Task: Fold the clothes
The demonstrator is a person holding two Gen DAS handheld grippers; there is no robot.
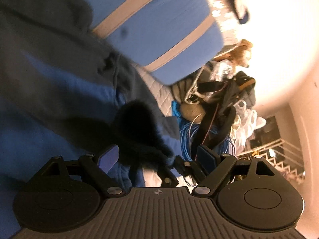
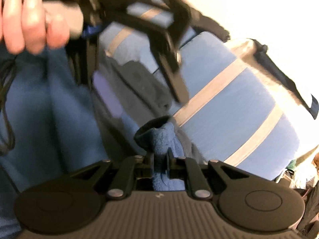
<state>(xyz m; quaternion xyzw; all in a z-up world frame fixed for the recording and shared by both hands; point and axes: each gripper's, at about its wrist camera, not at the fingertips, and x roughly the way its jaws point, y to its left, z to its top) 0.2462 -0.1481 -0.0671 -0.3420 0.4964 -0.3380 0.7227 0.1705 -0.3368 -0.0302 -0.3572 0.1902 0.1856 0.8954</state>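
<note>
A fuzzy blue fleece garment (image 2: 162, 139) bunches up between the fingers of my right gripper (image 2: 160, 159), which is shut on it. The same fleece looks dark and shadowed (image 1: 139, 133) in the left wrist view, hanging between the wide-apart blue pads (image 1: 108, 156) of my left gripper (image 1: 157, 156), which is open. In the right wrist view the left gripper (image 2: 139, 85) hovers blurred above the fleece, held by a hand (image 2: 30, 20). A grey garment (image 1: 49, 45) lies on the blue bedding (image 1: 30, 139), also visible beyond the fleece (image 2: 139, 79).
A blue pillow with beige stripes (image 1: 155, 25) (image 2: 239, 107) lies behind the clothes. Right of the bed is a cluttered heap of blue cables (image 1: 191, 137), straps and bags (image 1: 239, 91). A stair railing (image 1: 279, 159) shows at far right.
</note>
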